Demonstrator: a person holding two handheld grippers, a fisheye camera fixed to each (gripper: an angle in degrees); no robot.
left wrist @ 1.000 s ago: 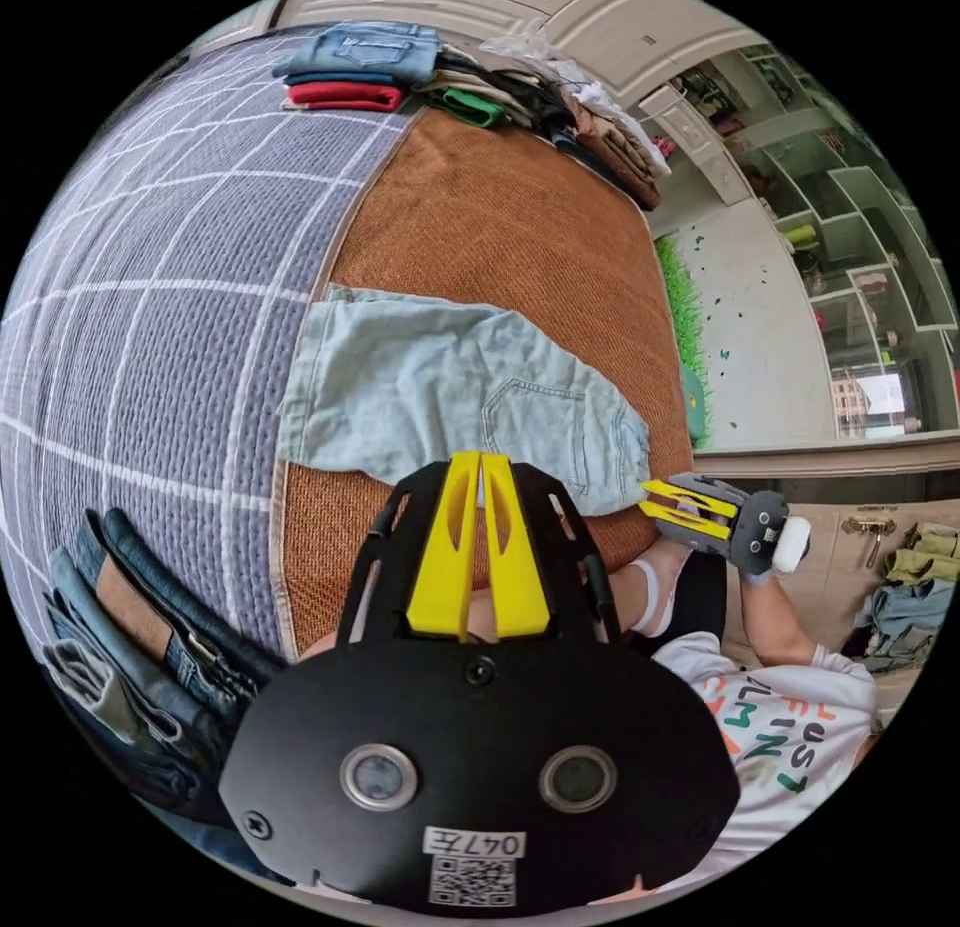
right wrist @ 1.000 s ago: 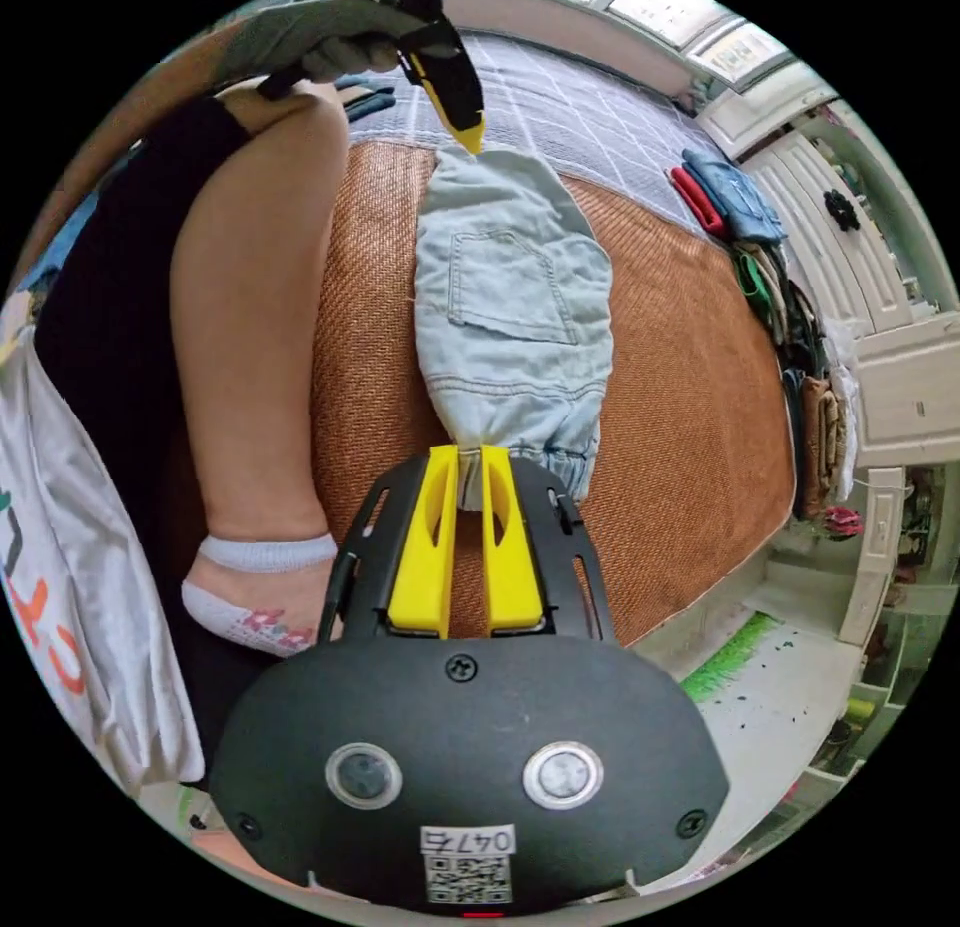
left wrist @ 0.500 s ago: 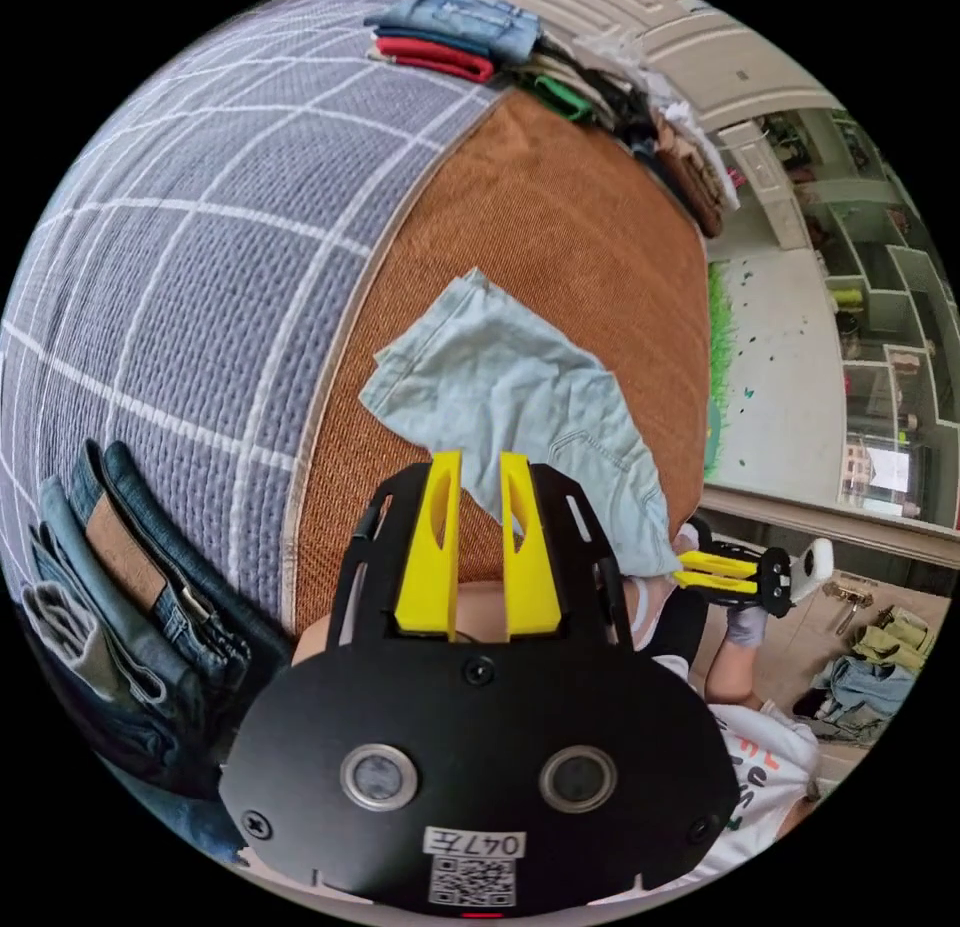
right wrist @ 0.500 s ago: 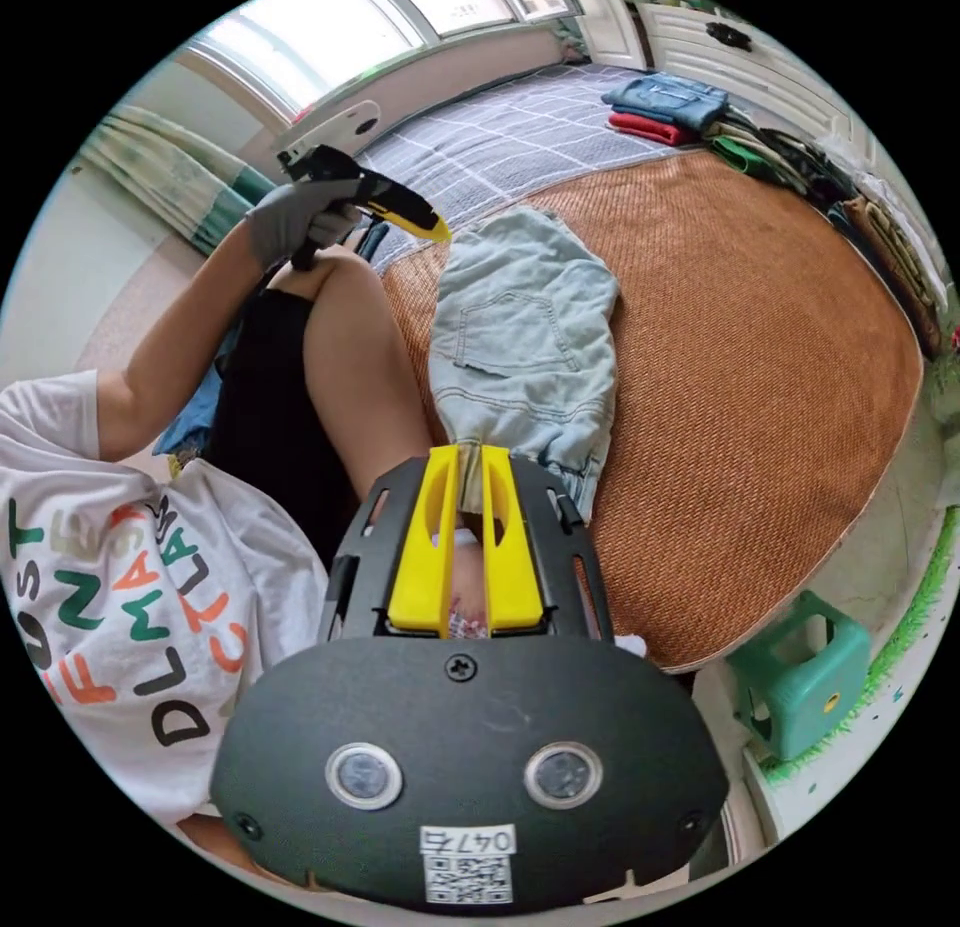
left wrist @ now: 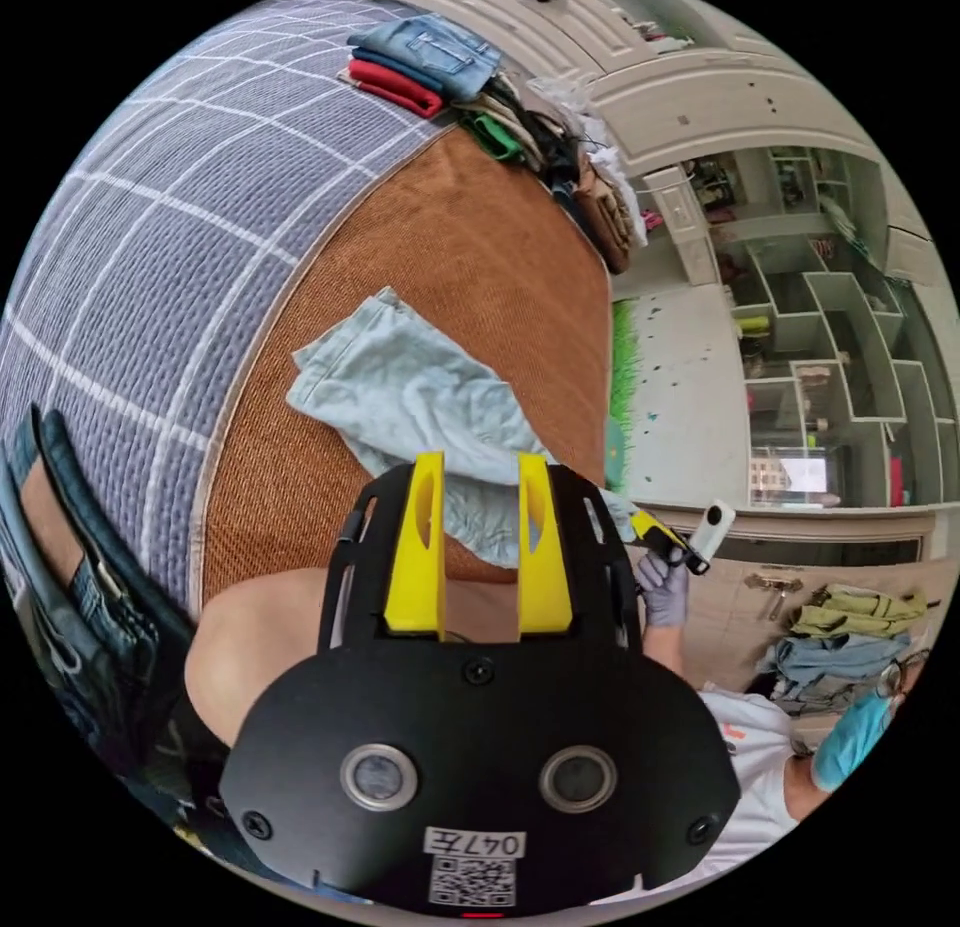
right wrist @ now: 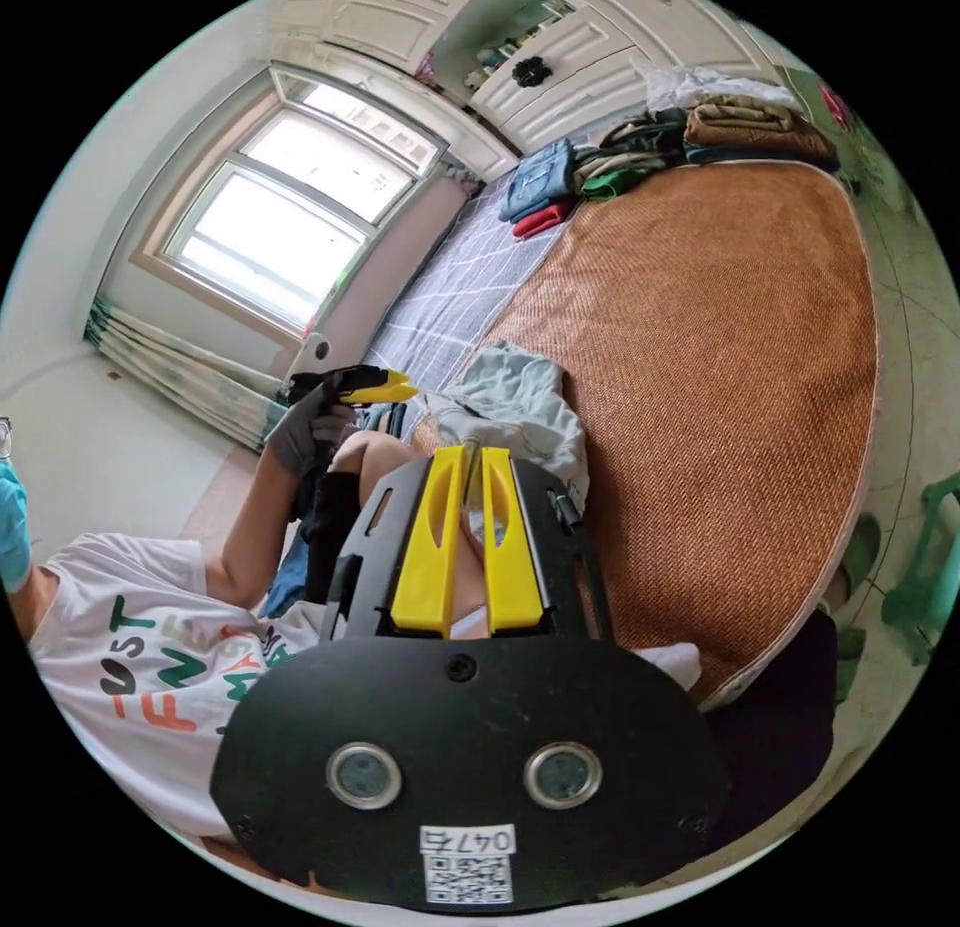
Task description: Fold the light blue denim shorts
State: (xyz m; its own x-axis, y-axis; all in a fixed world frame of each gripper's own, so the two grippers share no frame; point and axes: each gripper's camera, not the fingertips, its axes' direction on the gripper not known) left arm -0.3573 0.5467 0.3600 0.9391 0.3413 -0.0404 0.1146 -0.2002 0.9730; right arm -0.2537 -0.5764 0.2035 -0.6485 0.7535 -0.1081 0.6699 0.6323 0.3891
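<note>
The left gripper (left wrist: 480, 512) has let go since a second ago; its jaws now stand wide and empty. The shorts (left wrist: 400, 397), flat before, lie crumpled near the mat's (left wrist: 480, 237) near edge, one end still pinched in the right gripper's (right wrist: 468, 487) narrow jaws, so the fold likely needs regrasping.

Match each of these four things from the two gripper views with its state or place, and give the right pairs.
Things:
1. left gripper
2. right gripper
3. denim shorts
4. red garment

States or places:
A. shut on cloth
B. in the folded stack, under blue denim
C. open, holding nothing
D. crumpled on the brown mat

Pairs: 1-C, 2-A, 3-D, 4-B
</note>
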